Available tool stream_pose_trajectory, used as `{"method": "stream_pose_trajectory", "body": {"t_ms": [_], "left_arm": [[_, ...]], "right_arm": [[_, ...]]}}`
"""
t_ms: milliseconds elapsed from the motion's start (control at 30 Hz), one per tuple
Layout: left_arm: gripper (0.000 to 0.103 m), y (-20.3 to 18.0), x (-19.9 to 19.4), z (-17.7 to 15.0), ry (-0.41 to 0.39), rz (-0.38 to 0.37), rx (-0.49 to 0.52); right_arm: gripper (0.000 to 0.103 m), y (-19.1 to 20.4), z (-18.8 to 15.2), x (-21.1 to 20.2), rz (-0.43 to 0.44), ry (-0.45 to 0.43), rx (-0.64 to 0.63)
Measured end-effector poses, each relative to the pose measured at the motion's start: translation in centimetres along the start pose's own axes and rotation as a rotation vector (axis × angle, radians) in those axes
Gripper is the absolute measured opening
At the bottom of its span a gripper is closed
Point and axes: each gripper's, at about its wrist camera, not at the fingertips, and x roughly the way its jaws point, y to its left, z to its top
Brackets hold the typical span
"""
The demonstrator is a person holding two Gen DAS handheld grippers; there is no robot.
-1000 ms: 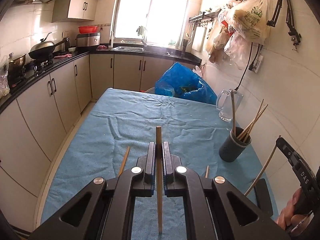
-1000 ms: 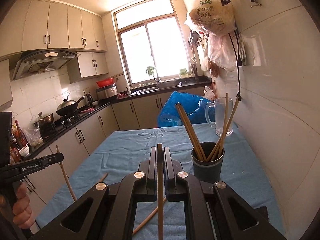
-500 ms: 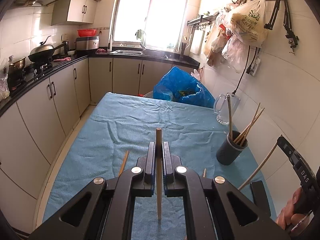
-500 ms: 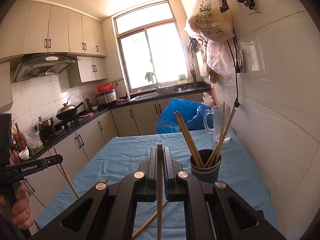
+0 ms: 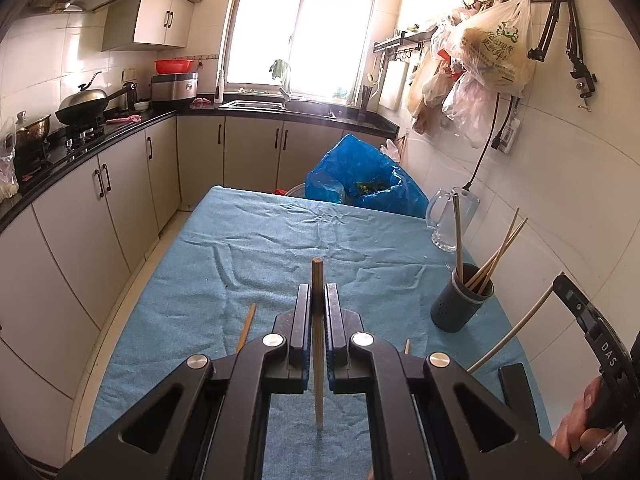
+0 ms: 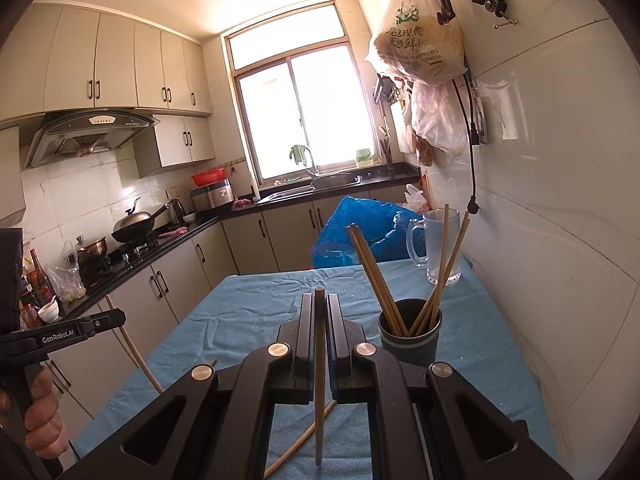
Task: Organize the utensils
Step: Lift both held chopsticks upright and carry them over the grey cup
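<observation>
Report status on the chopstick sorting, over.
Left tongs shut on a chopstick. Right tongs shut on another chopstick. Grey holder already part-filled, strays remain on the blue cloth. Path clear.

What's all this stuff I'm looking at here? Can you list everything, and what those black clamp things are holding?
table cloth: one, blue, covering the table
holder: one, dark grey, on the cloth near the wall, with several chopsticks standing in it
loose chopsticks: at least two, wooden, lying on the cloth, partly hidden
glass mug: one, clear, far corner of the table by the wall
blue bag: one, behind the table
hanging bags: several, pale plastic, on wall hooks
wok: one, metal, on the stove
red bowl: one, on the cooker by the window
left gripper: black, fingers shut on one upright chopstick
right gripper: black, fingers shut on another chopstick
hands: two, gripping the handles
</observation>
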Motion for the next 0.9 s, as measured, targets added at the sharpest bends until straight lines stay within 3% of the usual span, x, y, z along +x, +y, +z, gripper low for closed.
{"method": "stream_pose_trajectory", "body": {"t_ms": [600,900], "left_arm": [[0.005,-1.1,0.3,0.5,0.008,-0.002,0.020],[0.005,-2.8,0.4,2.5,0.010,-0.046,0.044]], "right_arm": [[0.005,-0.5,0.1,-0.6,0.000,-0.013,0.020],[0.005,-1.8,1.5,-1.3,0.011,-0.033,0.041]]}}
